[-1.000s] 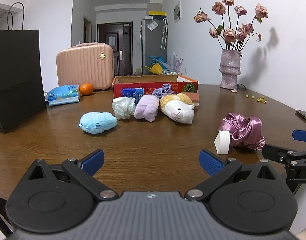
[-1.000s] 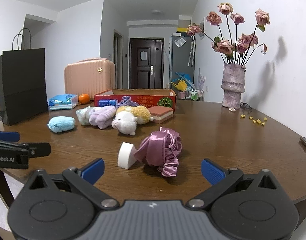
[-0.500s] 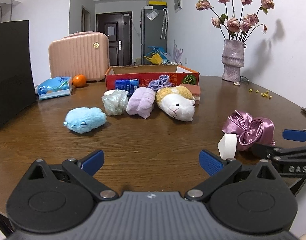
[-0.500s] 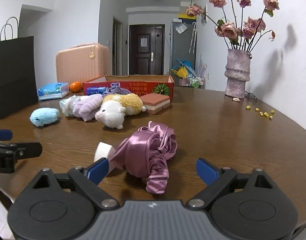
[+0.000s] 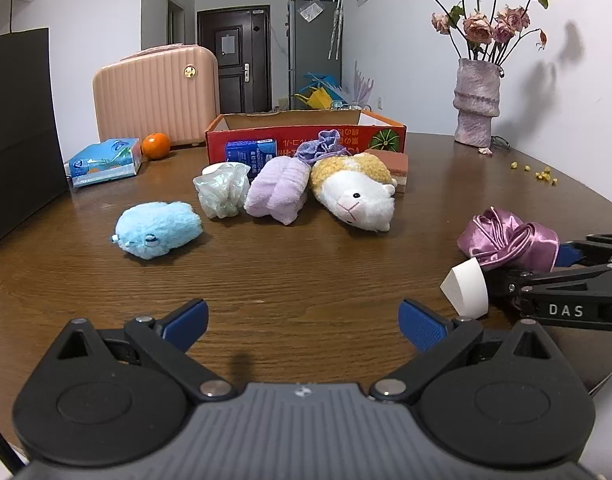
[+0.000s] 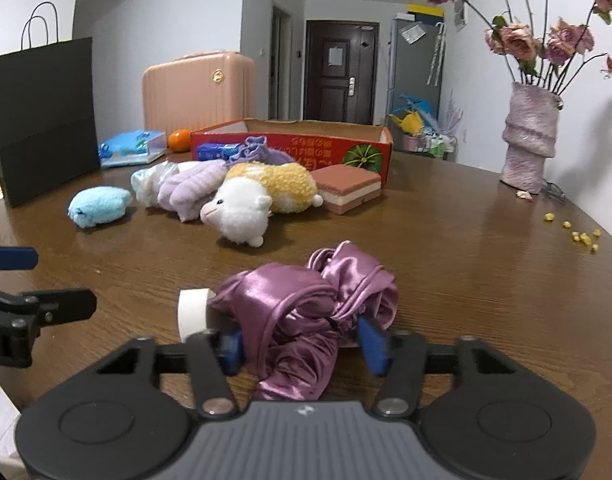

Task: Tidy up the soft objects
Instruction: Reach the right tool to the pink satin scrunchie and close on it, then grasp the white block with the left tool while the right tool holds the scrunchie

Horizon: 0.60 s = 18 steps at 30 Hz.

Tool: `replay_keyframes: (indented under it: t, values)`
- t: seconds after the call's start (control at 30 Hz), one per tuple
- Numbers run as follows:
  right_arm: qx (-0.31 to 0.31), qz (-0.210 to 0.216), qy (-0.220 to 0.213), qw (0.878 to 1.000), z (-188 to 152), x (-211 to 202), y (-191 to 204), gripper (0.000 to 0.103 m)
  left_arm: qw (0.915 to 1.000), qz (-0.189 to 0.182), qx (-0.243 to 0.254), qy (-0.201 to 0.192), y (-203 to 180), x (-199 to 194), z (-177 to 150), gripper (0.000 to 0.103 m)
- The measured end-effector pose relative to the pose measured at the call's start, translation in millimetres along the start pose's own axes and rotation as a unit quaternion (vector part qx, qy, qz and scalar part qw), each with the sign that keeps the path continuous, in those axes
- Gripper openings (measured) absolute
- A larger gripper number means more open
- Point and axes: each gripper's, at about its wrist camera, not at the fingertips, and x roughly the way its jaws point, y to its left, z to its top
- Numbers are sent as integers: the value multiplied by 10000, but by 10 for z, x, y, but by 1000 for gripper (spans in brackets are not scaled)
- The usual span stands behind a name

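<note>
Nearest the right wrist camera, the right gripper (image 6: pixel 300 346) is closing its jaws around the crumpled purple satin cloth (image 6: pixel 306 304), which is lying on the wooden table (image 6: pixel 466 264); the blue pads are sitting against both sides of the fabric and squeezing it, with a fold hanging down between them. A white roll (image 6: pixel 192 314) is resting against the cloth's left end, touching the left finger. The left gripper (image 5: pixel 302 322) is hovering over bare tabletop with its jaws spread wide and nothing between them. Farther back, a blue plush toy (image 5: pixel 158 229), a pale plastic bag (image 5: pixel 222 188), a lilac towel (image 5: pixel 278 190) and a white-and-yellow sheep toy (image 5: pixel 356 190) are lying in a row. Behind them a red cardboard box (image 5: pixel 306 138) is standing open, with a pink case (image 5: pixel 156 96) beyond to the left and a vase of dried roses (image 6: pixel 530 136) at the far right.
</note>
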Motion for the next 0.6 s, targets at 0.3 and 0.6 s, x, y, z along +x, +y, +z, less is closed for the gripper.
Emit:
replay_keyframes:
  t: [0.3,0.6]
  values:
    - [128,185,-221,9995,3,-73,-122,29,10000,-29,58,2,-143,25,59,103]
    - [157,16,-506,9986,57,-279,-347,28,9992,-301,246,1,-484,45,129,103]
